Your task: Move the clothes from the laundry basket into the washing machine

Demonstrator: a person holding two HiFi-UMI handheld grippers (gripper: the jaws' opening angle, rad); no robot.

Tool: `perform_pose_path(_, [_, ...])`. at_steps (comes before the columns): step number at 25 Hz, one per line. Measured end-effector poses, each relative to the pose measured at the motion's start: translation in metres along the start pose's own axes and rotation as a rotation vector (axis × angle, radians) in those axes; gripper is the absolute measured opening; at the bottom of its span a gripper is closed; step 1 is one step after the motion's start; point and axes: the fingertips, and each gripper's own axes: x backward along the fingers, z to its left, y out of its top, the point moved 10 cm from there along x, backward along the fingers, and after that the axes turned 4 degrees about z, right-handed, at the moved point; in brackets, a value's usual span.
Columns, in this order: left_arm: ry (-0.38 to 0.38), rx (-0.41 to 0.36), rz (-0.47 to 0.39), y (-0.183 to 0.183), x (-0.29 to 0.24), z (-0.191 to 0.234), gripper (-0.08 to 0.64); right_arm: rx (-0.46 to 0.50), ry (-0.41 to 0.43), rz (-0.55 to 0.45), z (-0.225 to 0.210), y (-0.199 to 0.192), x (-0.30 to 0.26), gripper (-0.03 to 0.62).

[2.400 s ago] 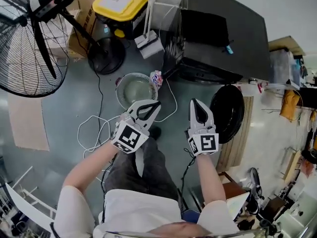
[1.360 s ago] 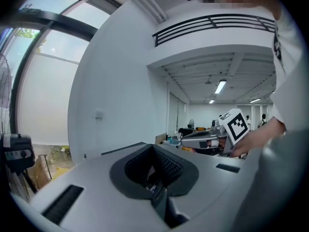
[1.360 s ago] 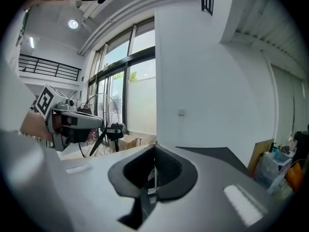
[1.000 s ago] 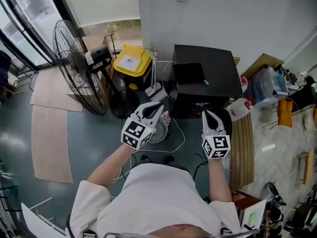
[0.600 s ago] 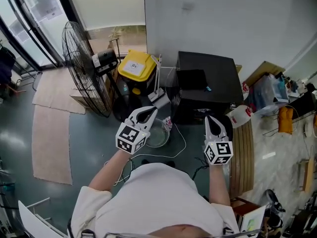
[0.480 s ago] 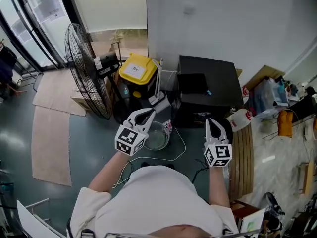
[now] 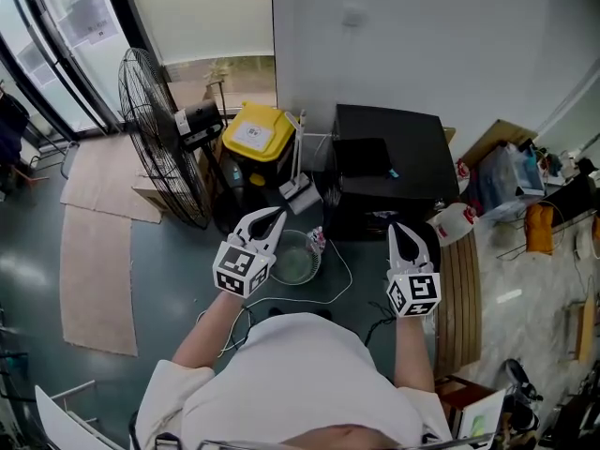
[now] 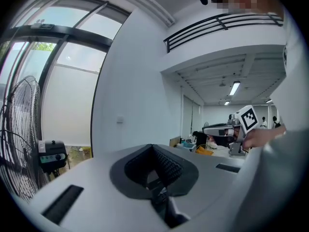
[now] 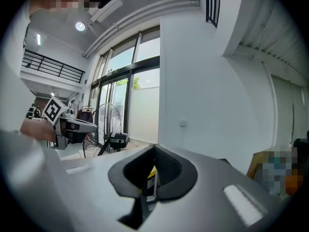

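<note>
- Grey-green floor (image 7: 169, 279) ran to a white wall (image 7: 422, 45) at the far side, with glass doors (image 7: 56, 54) at the far left.
- No writing could be read. A white label on the yellow bin lid (image 7: 255, 135) was too small, and each gripper's cube bore only black-and-white square markers.
- The laundry basket (image 7: 298, 268) was round and stood upright on the floor with its mouth facing up. It was just beyond the left gripper and near the washing machine's front.
- Its inside looked pale green, and whether clothes lay in it could not be told. A small red-and-white patterned item (image 7: 319, 240) sat at its far right rim.
- The washing machine (image 7: 389, 167), a black box, stood against the wall, right of the bin.
- A large floor fan (image 7: 155, 134) stood left of the bin.
- The left gripper (image 7: 278, 212) pointed away from the person over the basket's left edge, fingers pressed together on nothing.
- The right gripper (image 7: 398, 227), well apart to the right, pointed at the machine, also closed and empty.
</note>
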Motion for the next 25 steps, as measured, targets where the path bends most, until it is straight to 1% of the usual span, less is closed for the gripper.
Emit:
perform_pose_path(6, [-0.003, -0.004, -0.002, 0.001, -0.002, -0.001, 0.005, 0.002, 0.008, 0.008, 0.002, -0.001, 0.0, 0.011])
perform_pose_path(17, [0.0, 0.003, 0.021, -0.004, -0.007, -0.004, 0.005, -0.007, 0.02, 0.018, -0.001, -0.008, -0.001, 0.011])
perform_pose_path(25, [-0.002, 0.001, 0.021, -0.001, -0.011, -0.009, 0.006, 0.031, 0.034, 0.02, -0.005, -0.003, -0.003, 0.011])
